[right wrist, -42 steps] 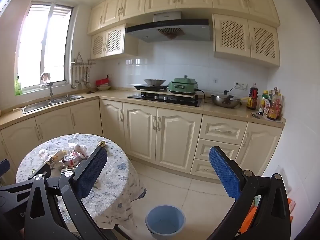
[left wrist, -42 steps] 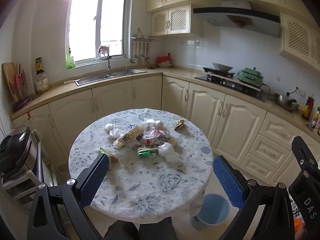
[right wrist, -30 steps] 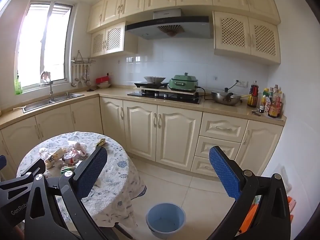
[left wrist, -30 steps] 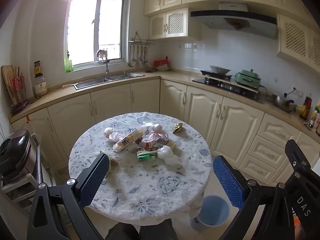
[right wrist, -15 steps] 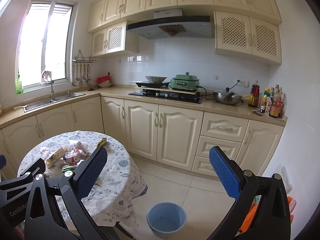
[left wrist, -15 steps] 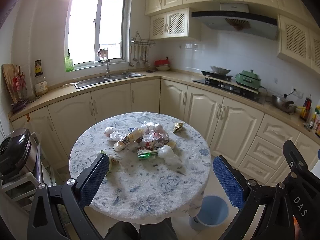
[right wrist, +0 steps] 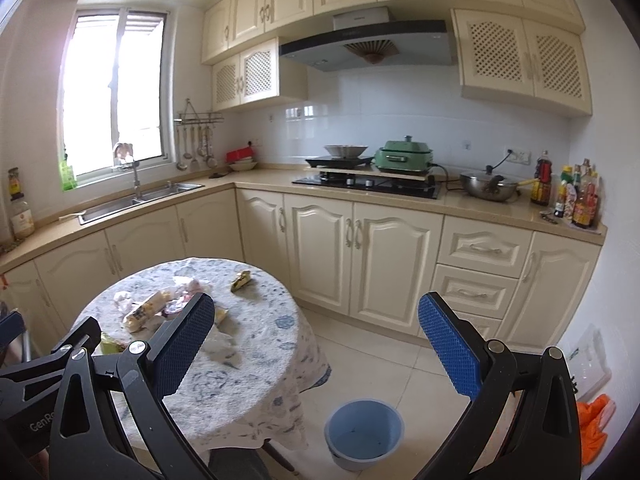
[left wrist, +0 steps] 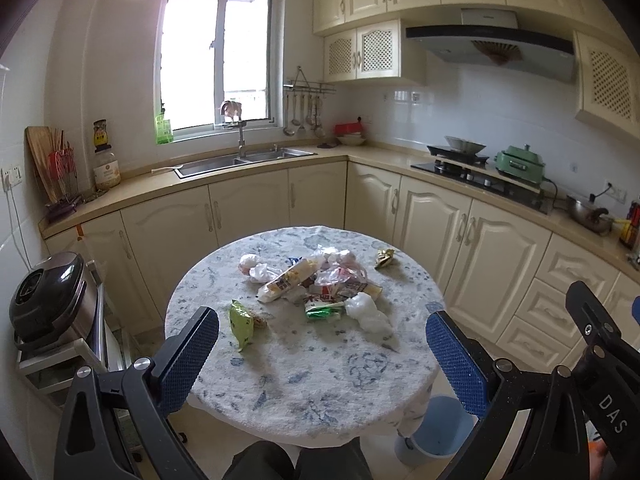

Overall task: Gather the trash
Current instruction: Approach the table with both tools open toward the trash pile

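A round table [left wrist: 320,392] with a blue-flowered cloth carries a heap of wrappers and crumpled tissues [left wrist: 320,280]. A green snack bag [left wrist: 241,322] lies nearest me, and a gold wrapper [left wrist: 385,258] sits apart at the far right. On the floor beside the table stands a blue bin [right wrist: 363,434], which looks empty. My left gripper [left wrist: 320,354] hangs open above the table's near half, holding nothing. My right gripper [right wrist: 316,340] is open too, out over the floor to the right of the table, above the bin. The wrapper heap [right wrist: 156,306] lies left of its left finger.
Cream cabinets and a counter wrap around the room, with a sink [left wrist: 240,160], a stove [right wrist: 368,184] and bottles [right wrist: 576,196]. A dark cooker [left wrist: 48,300] sits on a rack left of the table. An orange cloth [right wrist: 596,428] lies by the right wall. Tiled floor [right wrist: 368,360] lies between table and cabinets.
Both views have shifted only slightly, with the table and trash a little lower and nearer in the left wrist view. Both grippers stay open and nothing was picked up.
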The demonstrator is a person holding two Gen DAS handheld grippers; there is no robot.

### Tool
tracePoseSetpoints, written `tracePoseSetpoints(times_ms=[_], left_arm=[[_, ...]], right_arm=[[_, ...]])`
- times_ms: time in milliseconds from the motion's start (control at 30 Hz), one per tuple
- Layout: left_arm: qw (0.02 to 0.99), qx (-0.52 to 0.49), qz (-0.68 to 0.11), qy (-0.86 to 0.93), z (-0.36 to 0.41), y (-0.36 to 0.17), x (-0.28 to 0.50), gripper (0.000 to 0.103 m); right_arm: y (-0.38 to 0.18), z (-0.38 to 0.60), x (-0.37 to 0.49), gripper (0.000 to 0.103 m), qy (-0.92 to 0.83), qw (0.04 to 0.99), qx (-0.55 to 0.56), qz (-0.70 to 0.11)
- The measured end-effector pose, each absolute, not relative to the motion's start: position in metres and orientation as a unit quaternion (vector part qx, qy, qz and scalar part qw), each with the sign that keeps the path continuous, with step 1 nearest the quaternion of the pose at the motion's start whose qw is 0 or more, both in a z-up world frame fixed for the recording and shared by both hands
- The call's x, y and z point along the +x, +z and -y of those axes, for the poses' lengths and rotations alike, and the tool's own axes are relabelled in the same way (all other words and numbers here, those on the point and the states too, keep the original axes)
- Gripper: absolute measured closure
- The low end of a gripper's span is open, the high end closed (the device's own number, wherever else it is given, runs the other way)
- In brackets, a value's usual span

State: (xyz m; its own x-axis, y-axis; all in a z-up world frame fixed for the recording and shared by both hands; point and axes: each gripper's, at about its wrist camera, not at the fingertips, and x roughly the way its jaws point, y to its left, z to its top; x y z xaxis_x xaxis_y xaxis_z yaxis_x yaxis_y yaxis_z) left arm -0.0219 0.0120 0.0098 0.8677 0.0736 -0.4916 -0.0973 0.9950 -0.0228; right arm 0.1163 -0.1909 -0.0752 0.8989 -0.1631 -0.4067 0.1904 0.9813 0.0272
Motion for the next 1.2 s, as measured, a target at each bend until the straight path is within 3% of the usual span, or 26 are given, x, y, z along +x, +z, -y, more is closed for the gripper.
tracePoseSetpoints(times_ms=[1200], left_arm=[[0.966, -0.03, -0.252, 0.05, -0.026, 0.006, -0.026, 0.001]], right_arm=[[-0.077, 0.186, 0.115, 0.0, -0.076, 0.975, 0.031, -0.208]])
